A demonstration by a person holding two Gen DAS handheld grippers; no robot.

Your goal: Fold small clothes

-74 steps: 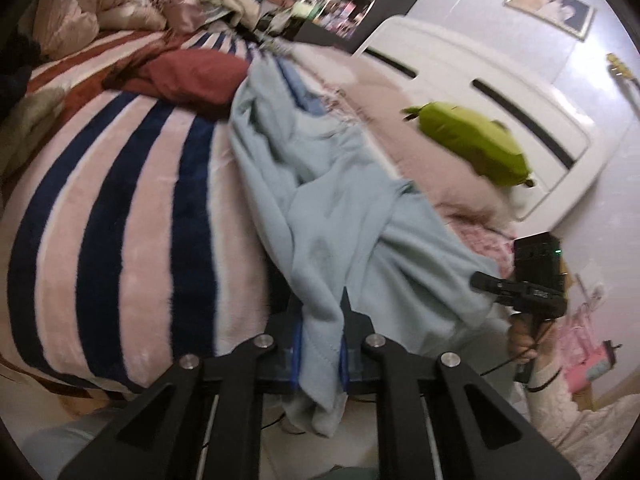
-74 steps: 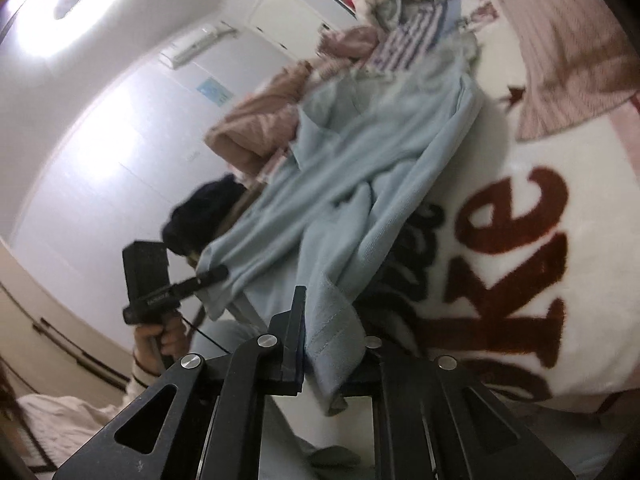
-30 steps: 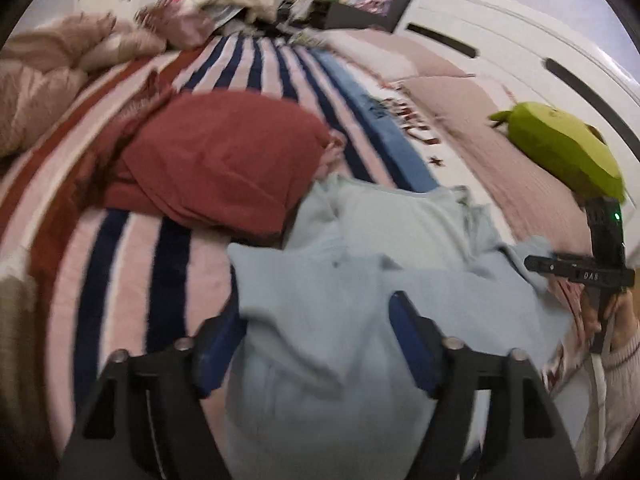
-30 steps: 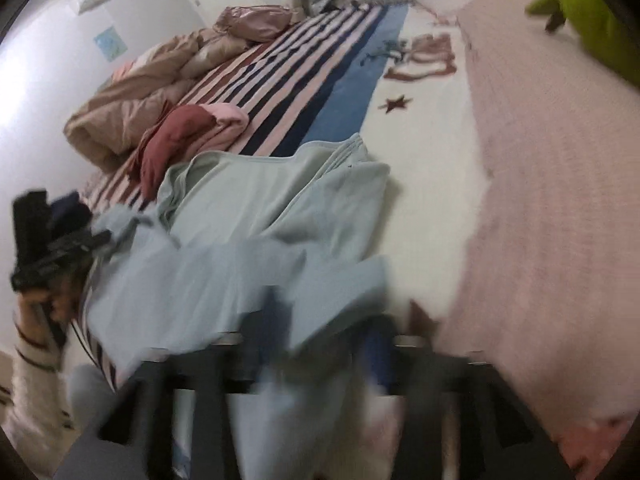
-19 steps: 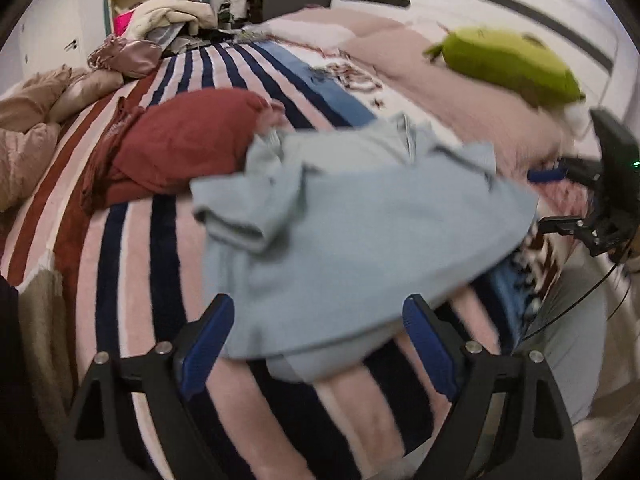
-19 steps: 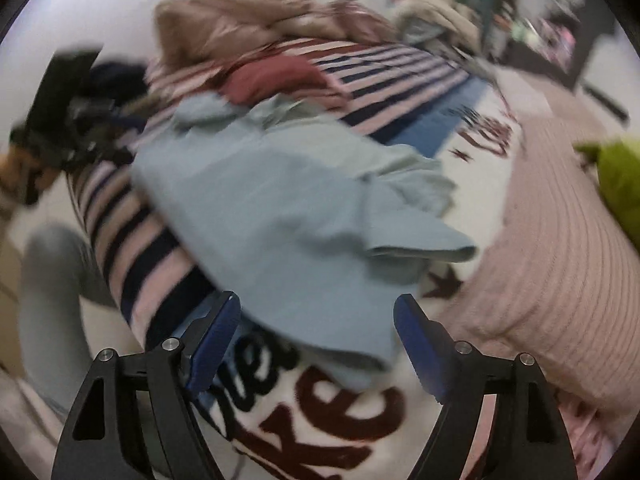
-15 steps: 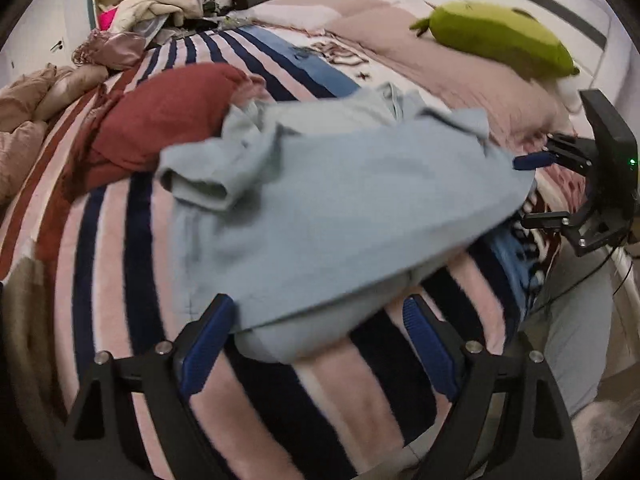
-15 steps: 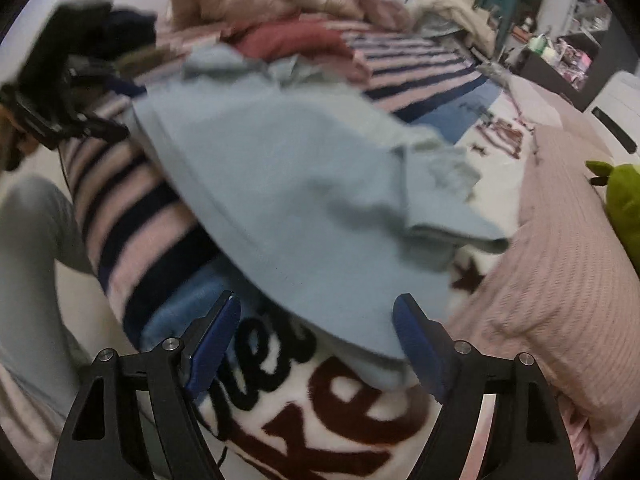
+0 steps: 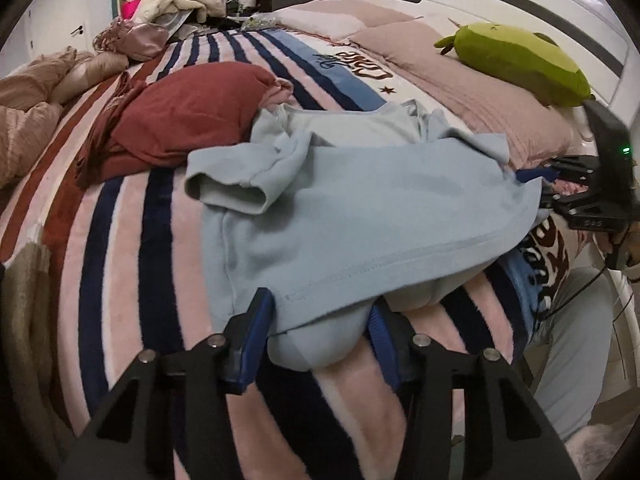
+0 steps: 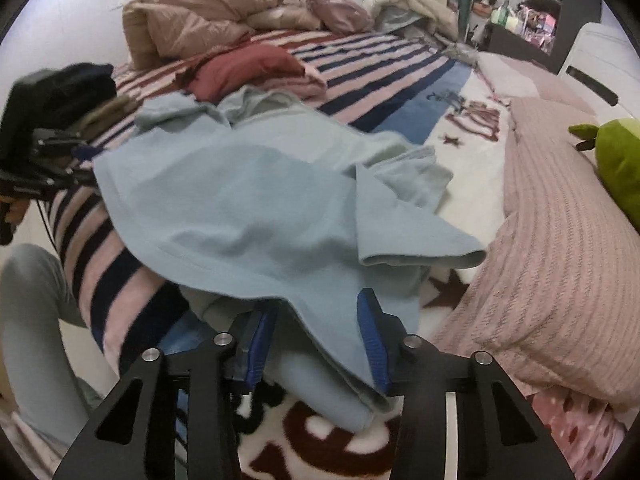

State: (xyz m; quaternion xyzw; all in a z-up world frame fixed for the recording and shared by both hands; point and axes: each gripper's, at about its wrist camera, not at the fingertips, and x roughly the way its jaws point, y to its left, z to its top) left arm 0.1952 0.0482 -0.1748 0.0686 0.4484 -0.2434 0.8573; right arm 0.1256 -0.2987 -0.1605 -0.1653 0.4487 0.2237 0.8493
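Note:
A light blue short-sleeved shirt (image 9: 360, 216) lies spread on the striped blanket (image 9: 120, 264), its hem toward me and hanging over the bed's near edge. My left gripper (image 9: 320, 336) is open, its blue pads on either side of the hem's left corner. My right gripper (image 10: 316, 340) is open around the hem's right corner of the shirt (image 10: 248, 204). Each gripper shows in the other's view, the right one (image 9: 536, 176) and the left one (image 10: 84, 156), at the shirt's side edges. One sleeve (image 9: 228, 188) is bunched up, the other (image 10: 412, 240) folded over.
A dark red garment (image 9: 188, 112) lies just beyond the shirt. Crumpled beige bedding (image 10: 188, 20) and clothes pile at the far end. A green plush toy (image 9: 516, 64) sits on pink pillows (image 10: 560, 240) by the white headboard. The person's grey-trousered leg (image 9: 572, 352) is beside the bed.
The shirt was held up by both shut grippers, then swung down and laid flat on the bed. Both grippers let go and now stand open at the hem, their fingers a little closer together.

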